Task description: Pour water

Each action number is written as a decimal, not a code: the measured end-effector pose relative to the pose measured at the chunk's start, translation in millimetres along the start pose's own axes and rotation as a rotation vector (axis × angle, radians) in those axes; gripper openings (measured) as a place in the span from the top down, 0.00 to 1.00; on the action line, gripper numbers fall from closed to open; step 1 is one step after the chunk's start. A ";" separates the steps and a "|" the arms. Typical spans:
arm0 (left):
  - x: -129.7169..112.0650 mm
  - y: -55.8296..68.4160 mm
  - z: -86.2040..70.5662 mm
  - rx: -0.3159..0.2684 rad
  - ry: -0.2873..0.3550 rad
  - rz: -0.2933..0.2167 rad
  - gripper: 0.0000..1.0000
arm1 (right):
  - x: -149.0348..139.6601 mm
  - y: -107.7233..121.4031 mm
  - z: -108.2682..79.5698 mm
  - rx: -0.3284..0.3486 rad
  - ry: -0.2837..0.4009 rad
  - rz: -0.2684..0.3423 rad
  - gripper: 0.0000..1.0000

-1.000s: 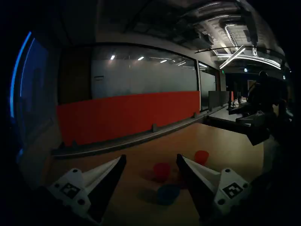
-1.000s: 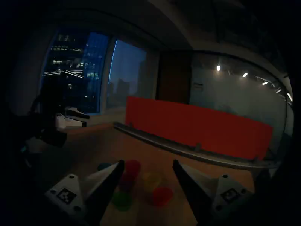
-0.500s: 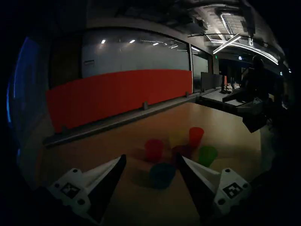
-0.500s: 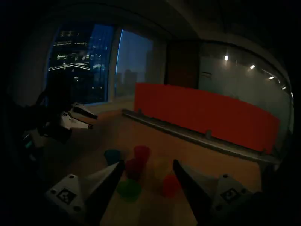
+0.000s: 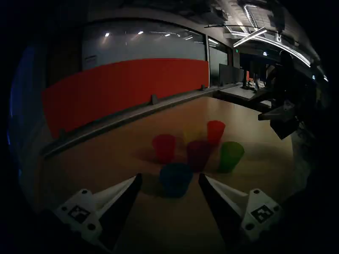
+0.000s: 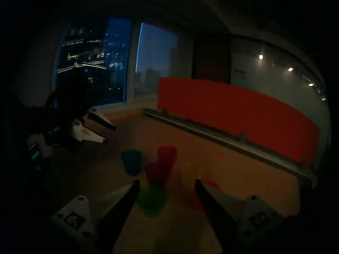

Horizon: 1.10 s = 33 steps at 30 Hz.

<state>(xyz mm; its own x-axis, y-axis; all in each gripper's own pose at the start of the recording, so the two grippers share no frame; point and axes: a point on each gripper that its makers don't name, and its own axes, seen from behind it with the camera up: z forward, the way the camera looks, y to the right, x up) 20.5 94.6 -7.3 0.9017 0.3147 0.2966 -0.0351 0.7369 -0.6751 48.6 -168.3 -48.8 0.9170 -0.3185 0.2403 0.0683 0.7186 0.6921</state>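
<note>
My left tongs [image 5: 168, 176] spread, right tongs [image 6: 166, 182] spread, blue cup [image 5: 175, 180] upright lower centre on desk [image 5: 262, 169], mouth up, contents too dim to tell

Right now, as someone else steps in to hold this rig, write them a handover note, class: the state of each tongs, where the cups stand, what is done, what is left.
Left tongs: open, empty, pointing at the blue cup, the cup nearest them.
Right tongs: open, empty, with the green cup nearest them.
Cups: clustered upright on the wooden table, with the red cup and the dark red cup behind the blue one.
Done: nothing gripped, nothing poured.
Left: choose a cup, grip it and pour. It is too dim to tell which cup holds water.
</note>
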 end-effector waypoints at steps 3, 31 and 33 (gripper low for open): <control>-10.2 4.2 5.3 -0.014 -0.027 0.005 0.01 | -9.4 -3.0 3.7 0.009 -0.018 -0.001 0.01; -67.4 8.2 50.6 -0.071 -0.195 0.036 0.02 | -80.3 -24.6 45.3 0.082 -0.148 -0.004 0.01; -69.0 7.5 54.8 -0.072 -0.203 0.043 0.02 | -83.4 -25.9 48.2 0.085 -0.156 -0.007 0.01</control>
<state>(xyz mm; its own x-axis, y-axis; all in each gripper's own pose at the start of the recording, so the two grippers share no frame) -65.6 111.1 4.2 0.7947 0.4640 0.3914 -0.0341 0.6779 -0.7344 -48.5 -190.2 -53.9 0.8441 -0.4203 0.3330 0.0355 0.6634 0.7474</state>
